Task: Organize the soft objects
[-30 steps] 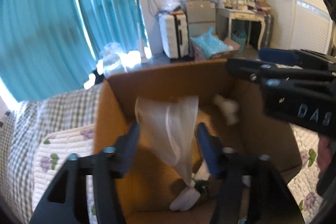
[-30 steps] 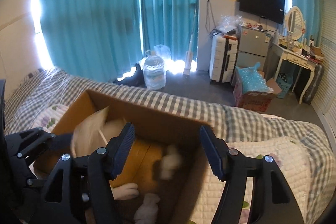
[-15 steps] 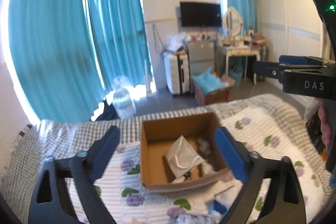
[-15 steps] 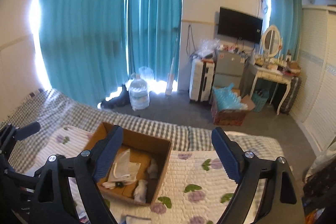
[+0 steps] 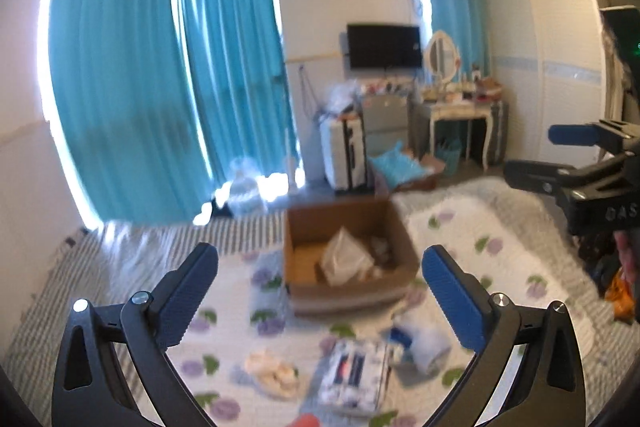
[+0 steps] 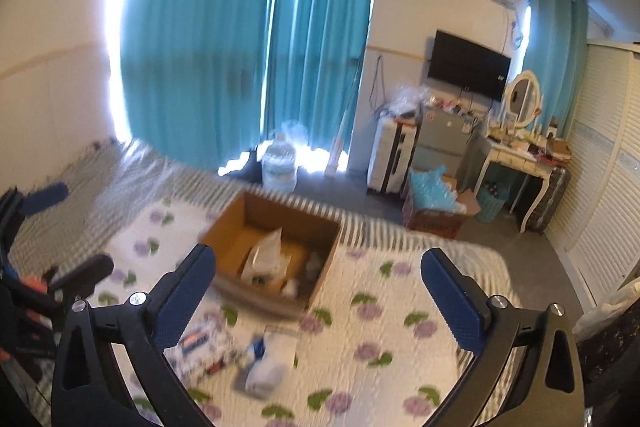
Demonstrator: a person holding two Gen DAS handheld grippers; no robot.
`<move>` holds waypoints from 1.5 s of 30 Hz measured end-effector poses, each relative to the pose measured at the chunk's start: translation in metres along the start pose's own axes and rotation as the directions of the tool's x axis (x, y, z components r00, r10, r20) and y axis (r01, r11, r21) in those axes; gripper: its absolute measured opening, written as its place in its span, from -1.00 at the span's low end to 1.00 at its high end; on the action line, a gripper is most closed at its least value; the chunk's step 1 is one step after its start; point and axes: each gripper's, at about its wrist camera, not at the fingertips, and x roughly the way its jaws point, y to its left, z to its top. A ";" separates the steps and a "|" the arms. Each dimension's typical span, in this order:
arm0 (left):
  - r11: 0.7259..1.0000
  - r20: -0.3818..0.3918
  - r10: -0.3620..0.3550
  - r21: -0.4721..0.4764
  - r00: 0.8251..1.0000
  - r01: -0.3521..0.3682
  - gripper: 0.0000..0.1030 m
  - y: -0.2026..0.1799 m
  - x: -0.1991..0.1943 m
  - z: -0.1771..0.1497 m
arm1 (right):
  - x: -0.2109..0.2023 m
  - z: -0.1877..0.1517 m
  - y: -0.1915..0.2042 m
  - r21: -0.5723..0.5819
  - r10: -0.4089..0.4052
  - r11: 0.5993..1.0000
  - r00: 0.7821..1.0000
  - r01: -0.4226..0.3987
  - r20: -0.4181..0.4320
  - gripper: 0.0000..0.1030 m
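An open cardboard box (image 5: 384, 223) (image 6: 240, 223) sits on the flowered quilt (image 5: 500, 239) (image 6: 400, 311). A pale plastic bag (image 5: 344, 259) (image 6: 266, 255) and small white soft items lie inside it. Near me on the quilt lie a patterned packet (image 5: 354, 375) (image 6: 208, 343), a white-blue bundle (image 5: 420, 343) (image 6: 268, 359) and a cream cloth (image 5: 272, 371). My left gripper (image 5: 318, 299) is open and empty, held back above the quilt. My right gripper (image 6: 316, 295) is open and empty; it also shows at the right edge of the left wrist view (image 5: 560, 155).
Teal curtains (image 5: 160, 99), a water jug (image 6: 280, 167), a white suitcase (image 6: 390, 155), a small fridge (image 6: 444, 139), a dressing table (image 6: 516, 155) and a floor box with a blue bag (image 6: 432, 203) stand beyond the bed. A wardrobe (image 6: 604, 187) is at right.
Both grippers have pulled back and up from the box and opened wide. The plastic bag that was between my left fingers now lies in the box.
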 end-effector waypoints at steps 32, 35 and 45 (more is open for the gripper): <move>0.986 -0.377 -0.154 -0.112 0.914 0.120 1.00 -0.019 0.119 -0.190 | 0.185 -0.214 0.043 0.135 0.175 0.982 0.913 -0.133 -0.370 -0.05; 0.987 -0.407 -0.147 -0.120 0.902 0.107 1.00 -0.017 0.129 -0.197 | 0.182 -0.215 0.042 0.138 0.173 0.982 0.913 -0.130 -0.369 -0.05; 0.978 -0.437 -0.195 -0.159 0.878 0.138 0.87 -0.016 0.146 -0.207 | 0.182 -0.216 0.042 0.141 0.174 0.981 0.913 -0.130 -0.368 -0.05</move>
